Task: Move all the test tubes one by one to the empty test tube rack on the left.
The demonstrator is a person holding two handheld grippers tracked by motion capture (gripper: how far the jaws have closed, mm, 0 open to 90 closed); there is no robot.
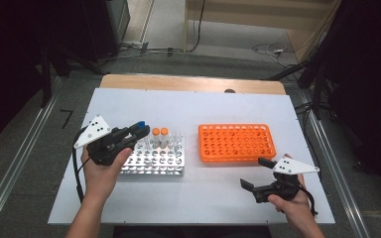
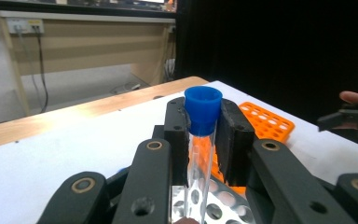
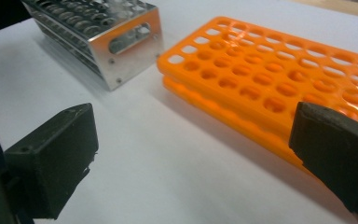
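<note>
Blue-capped tube [image 2: 202,140] stands upright, cap uppermost, clenched in left gripper [image 2: 204,135] fingers; right gripper [image 3: 191,154] released

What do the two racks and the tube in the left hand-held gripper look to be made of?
Silver rack: likely aluminium, brushed and reflective, with screwed side plates. Orange rack: moulded plastic by its glossy, even colour. Tube: clear glass or plastic, which one is hard to tell, with a matte blue plastic-looking cap, clamped in the left hand-held gripper.
</note>
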